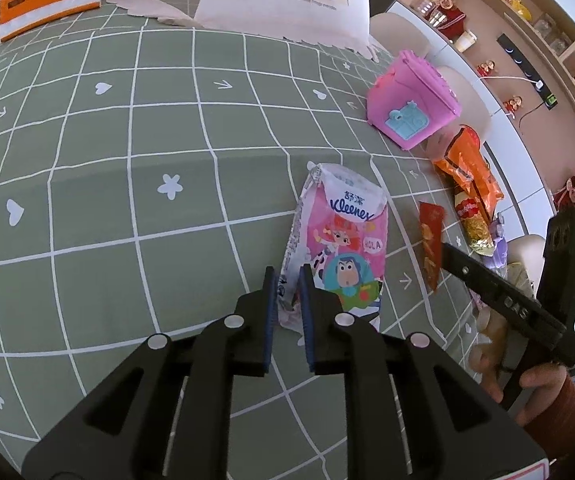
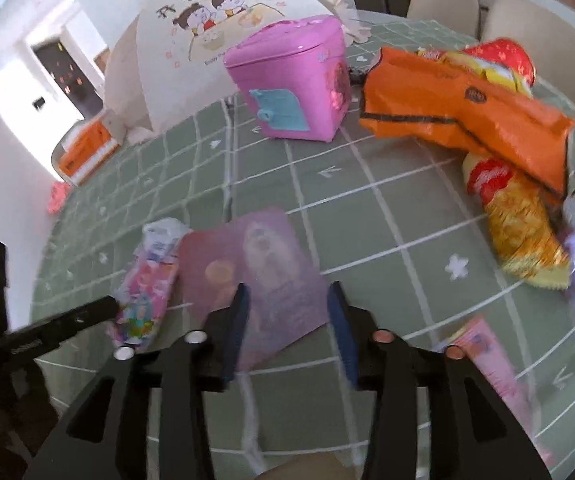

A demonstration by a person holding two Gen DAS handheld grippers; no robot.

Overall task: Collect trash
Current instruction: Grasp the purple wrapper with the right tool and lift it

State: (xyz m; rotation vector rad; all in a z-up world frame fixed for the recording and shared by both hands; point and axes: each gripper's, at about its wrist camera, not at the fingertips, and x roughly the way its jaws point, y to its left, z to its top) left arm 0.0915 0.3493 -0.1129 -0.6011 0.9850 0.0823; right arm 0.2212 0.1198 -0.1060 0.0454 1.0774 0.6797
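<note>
1. My left gripper [image 1: 287, 280] is pinched on the near edge of the Kleenex tissue pack [image 1: 337, 248]; its long axis runs straight away from me.
2. My right gripper [image 2: 287, 300] is spread, holding nothing, over a blurred pink wrapper [image 2: 255, 264].
3. Both lie on the tablecloth [image 1: 127, 200] towards its right edge; the pack reads "Kleenex", "HOLA".

Left gripper [image 1: 287, 276] low, jaws nearly closed, pinching. Right gripper [image 2: 287, 300] jaws parted, at 3 o'clock.
</note>
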